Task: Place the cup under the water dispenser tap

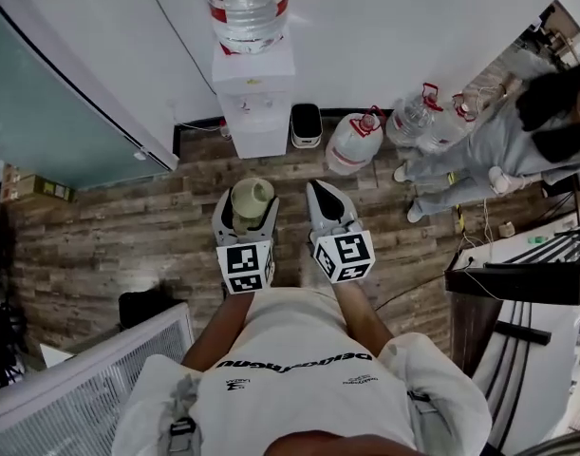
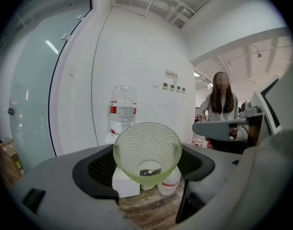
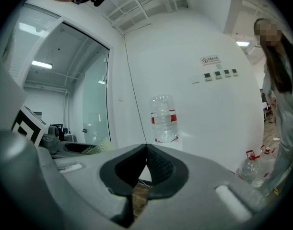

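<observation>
A white water dispenser point(image 1: 254, 98) with a clear bottle point(image 1: 246, 8) on top stands against the far wall. My left gripper point(image 1: 247, 198) is shut on a pale green dimpled plastic cup point(image 1: 252, 196), held upright in the air a short way in front of the dispenser. In the left gripper view the cup point(image 2: 147, 150) sits between the dark pads point(image 2: 100, 169), mouth toward the camera, with the dispenser bottle point(image 2: 123, 111) behind it. My right gripper point(image 1: 320, 190) hovers beside it, shut and empty; in its own view the right gripper point(image 3: 146, 150) has its tips meeting.
Several spare water jugs point(image 1: 351, 142) point(image 1: 410, 117) stand on the wooden floor right of the dispenser, next to a small black-and-white bin point(image 1: 306, 124). A person point(image 1: 489, 150) crouches at the right. A glass partition point(image 1: 52, 112) runs along the left; a dark desk point(image 1: 517, 278) at right.
</observation>
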The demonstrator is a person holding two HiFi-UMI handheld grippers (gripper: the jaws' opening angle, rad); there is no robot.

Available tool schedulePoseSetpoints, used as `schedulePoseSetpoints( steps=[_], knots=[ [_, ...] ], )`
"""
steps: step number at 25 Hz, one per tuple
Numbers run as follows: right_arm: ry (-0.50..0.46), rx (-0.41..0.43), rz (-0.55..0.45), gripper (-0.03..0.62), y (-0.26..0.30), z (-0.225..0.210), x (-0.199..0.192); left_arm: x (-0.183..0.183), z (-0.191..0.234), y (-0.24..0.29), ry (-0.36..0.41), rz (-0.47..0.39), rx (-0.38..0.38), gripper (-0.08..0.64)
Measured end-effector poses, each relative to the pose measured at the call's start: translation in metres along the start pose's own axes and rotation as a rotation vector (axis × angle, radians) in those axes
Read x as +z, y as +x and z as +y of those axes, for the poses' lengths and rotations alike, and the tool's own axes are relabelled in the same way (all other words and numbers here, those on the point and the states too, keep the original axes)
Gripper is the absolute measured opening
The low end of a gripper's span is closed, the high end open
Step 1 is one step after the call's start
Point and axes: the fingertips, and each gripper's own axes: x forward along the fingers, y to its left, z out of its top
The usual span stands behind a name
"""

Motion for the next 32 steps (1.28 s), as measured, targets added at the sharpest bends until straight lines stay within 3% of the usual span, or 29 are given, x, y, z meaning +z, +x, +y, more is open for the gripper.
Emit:
schedulePoseSetpoints(
  steps=[14,22,32],
  knots=[
    [0.038,-0.143,0.02,-0.002,0.169,-0.026,0.033,0.051,0.104,0.14,0.07,0.03,-0.125,0.374],
    [0.045,-0.194,0.07,-0.002,0.207,-0.037,0.02,0.035,0.126,0.178,0.052,0.08,-0.167,0.374],
    [0.049,-0.202,0.125,-0.002,0.236,-0.068,-0.021,-0.001,0.128,0.219,0.045,0.137,-0.155,0.374]
  ],
)
